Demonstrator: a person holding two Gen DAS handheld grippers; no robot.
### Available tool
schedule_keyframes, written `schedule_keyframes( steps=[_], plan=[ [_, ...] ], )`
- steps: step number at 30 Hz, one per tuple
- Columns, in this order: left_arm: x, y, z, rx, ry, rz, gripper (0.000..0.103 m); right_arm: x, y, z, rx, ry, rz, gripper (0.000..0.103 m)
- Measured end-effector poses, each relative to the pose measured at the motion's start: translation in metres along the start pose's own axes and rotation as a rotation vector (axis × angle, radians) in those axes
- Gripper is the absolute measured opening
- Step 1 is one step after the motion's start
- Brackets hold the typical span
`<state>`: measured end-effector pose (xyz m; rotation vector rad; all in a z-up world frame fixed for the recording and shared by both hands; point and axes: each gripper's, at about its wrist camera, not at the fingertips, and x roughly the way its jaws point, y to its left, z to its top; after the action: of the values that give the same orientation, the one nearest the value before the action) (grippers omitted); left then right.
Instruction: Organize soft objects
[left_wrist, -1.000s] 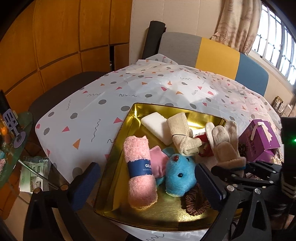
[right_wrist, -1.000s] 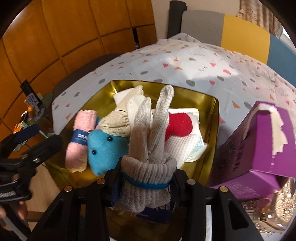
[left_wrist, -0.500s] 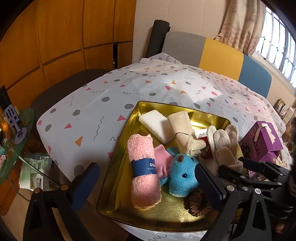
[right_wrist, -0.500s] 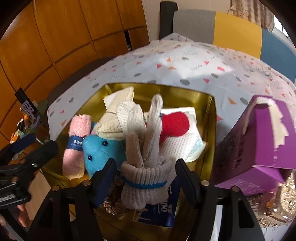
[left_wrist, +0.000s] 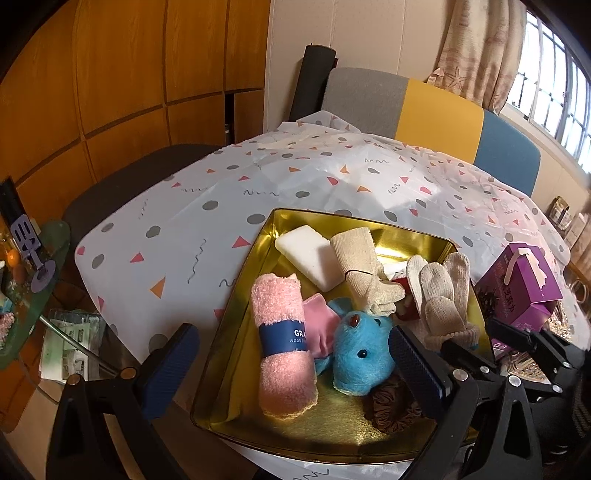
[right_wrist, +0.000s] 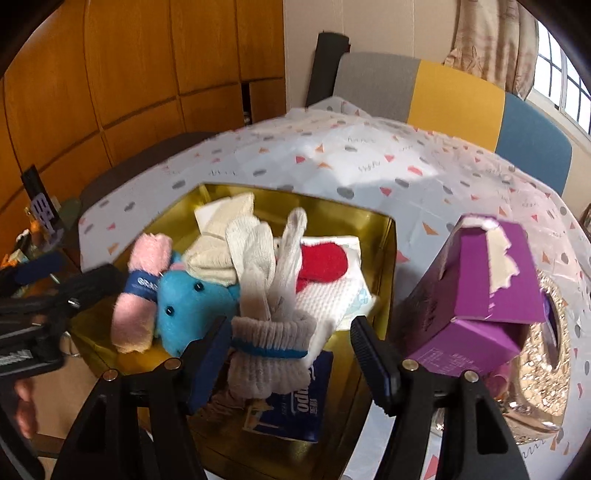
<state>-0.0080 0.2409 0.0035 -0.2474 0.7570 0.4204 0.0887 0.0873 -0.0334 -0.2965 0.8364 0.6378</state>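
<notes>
Gloves (right_wrist: 269, 280), a knitted off-white pair bound at the cuff by a blue band, stand cuff-down at the near right of the gold tray (left_wrist: 236, 306), fingers pointing up. The right gripper (right_wrist: 291, 354) brackets that cuff with its jaws spread: the right pad stands clear of the knit, while the left pad sits very close to it, and the blur there leaves contact uncertain. A blue tissue pack (right_wrist: 291, 402) lies under the cuff.

Other soft things fill the tray. A rolled pink towel (left_wrist: 282, 347) with a blue paper band lies along the left side, touching a blue plush toy (left_wrist: 360, 354). Behind the toy are a white sponge (left_wrist: 308, 254) and a beige sock (left_wrist: 358, 266). A red piece (right_wrist: 321, 264) rests on folded white cloth (right_wrist: 332, 295) toward the right wall.

The left gripper (left_wrist: 295, 365) hovers over the tray's near edge, jaws wide apart, holding nothing.

A purple box (right_wrist: 476, 295) stands on the patterned tablecloth (left_wrist: 192, 236) just right of the tray.
</notes>
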Motion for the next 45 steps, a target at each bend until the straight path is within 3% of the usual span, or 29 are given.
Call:
schedule_keyframes(
  steps=[5,10,14,45],
  plan=[
    [-0.007,-0.007,0.0,0.021,-0.023,0.021,0.103,-0.017,-0.006,-0.003,0.069,-0.059,0.032,0.068],
    [-0.021,-0.014,0.0,0.016,-0.076,0.023,0.103,-0.05,-0.016,-0.012,0.151,-0.142,-0.076,0.068],
    [-0.027,-0.021,-0.002,0.022,-0.082,0.015,0.103,-0.061,-0.031,-0.022,0.242,-0.151,-0.122,0.068],
    [-0.038,-0.037,-0.013,0.054,-0.078,0.006,0.103,-0.076,-0.038,-0.037,0.264,-0.167,-0.157,0.068]
  ],
)
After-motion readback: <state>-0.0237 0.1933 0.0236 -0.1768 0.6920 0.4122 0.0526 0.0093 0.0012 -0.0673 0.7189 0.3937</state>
